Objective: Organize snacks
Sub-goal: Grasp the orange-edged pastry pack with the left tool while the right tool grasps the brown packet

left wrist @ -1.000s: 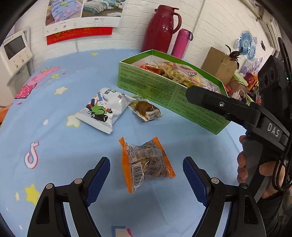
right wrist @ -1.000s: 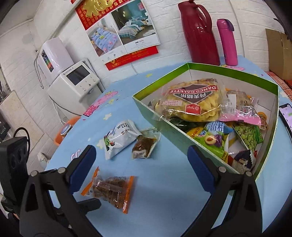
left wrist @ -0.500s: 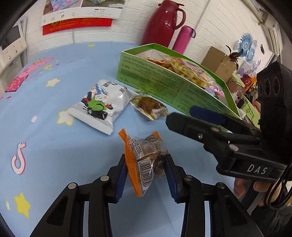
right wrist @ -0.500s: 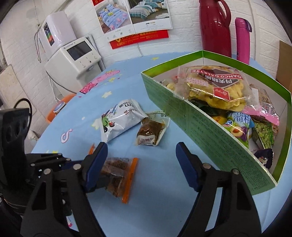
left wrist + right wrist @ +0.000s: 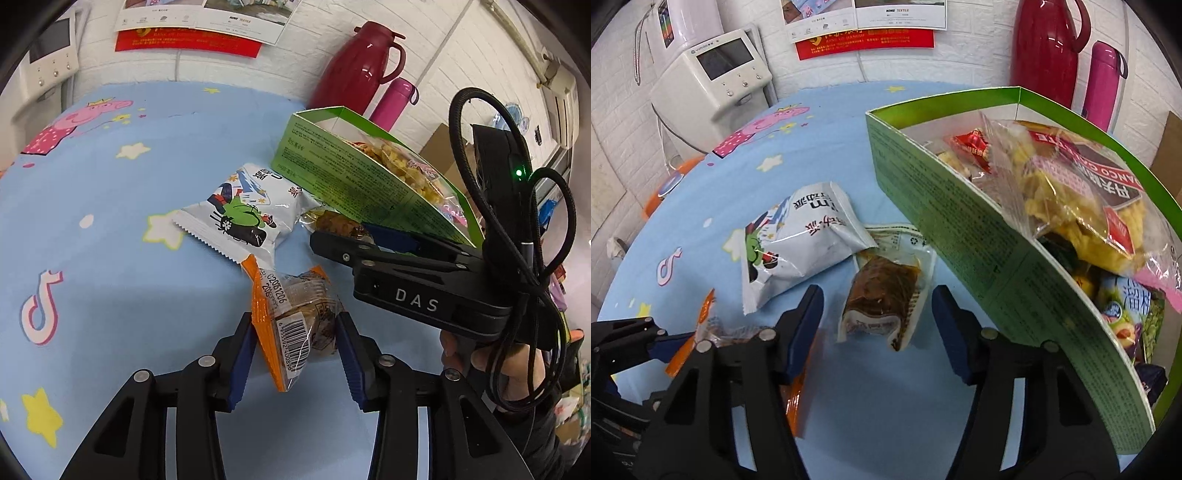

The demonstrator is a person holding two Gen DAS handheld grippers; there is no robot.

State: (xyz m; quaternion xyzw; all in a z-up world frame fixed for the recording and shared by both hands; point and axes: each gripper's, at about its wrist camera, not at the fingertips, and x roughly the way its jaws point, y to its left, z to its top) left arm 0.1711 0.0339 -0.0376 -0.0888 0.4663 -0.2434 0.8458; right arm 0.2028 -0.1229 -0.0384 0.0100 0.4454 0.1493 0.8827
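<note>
My left gripper (image 5: 295,350) is shut on an orange-edged clear packet (image 5: 295,317) with a brown cake inside, raised a little off the blue cloth. My right gripper (image 5: 877,325) stands open, its blue pads on either side of a clear packet of brown snack (image 5: 882,295) lying on the cloth. A white pouch with a cartoon print (image 5: 798,243) lies just left of that packet; it also shows in the left wrist view as the white pouch (image 5: 247,214). The green box (image 5: 960,229) holding several snack bags stands to the right.
A dark red thermos jug (image 5: 1045,48) and a pink bottle (image 5: 1102,81) stand behind the box by the brick wall. A white appliance (image 5: 713,77) sits off the table's far left edge. The right gripper's black body (image 5: 424,291) crosses the left wrist view.
My left gripper closed on the orange-edged packet and raised it. My right gripper came down and forward until its open fingers flank the brown snack packet.
</note>
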